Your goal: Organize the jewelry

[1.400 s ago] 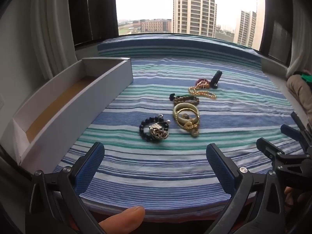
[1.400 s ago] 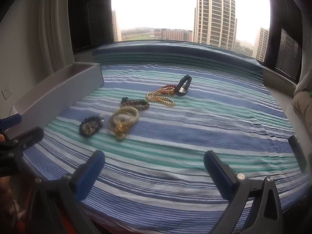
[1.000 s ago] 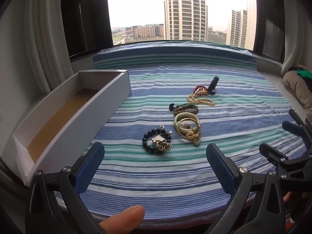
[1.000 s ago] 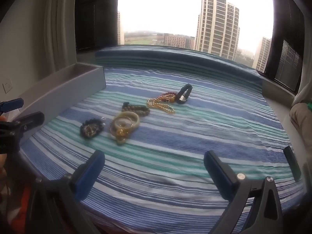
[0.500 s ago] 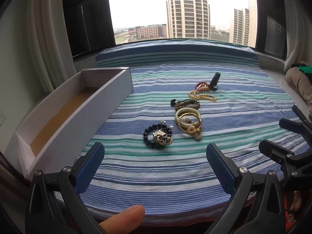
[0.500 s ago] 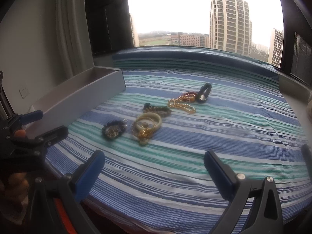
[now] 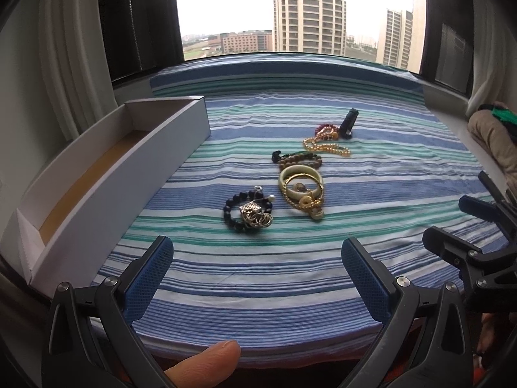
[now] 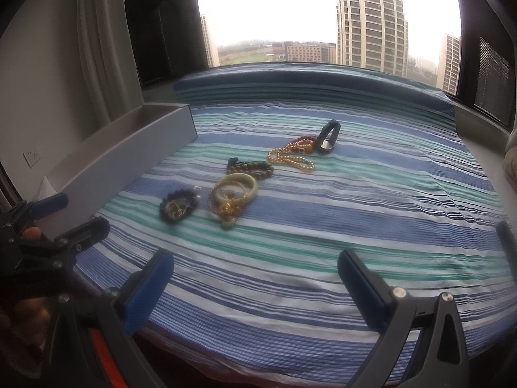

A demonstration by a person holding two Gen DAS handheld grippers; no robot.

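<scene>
One white box, two open grippers, and roughly six jewelry pieces on one striped cloth.

I see matt woven striped cloth under everything. The box looks like smooth white cardboard with a brown paper-like floor. The cream bangle is glossy; the gold chain shines like metal. My left gripper has matt black plastic arms and 2 rough, textured blue pads.
</scene>
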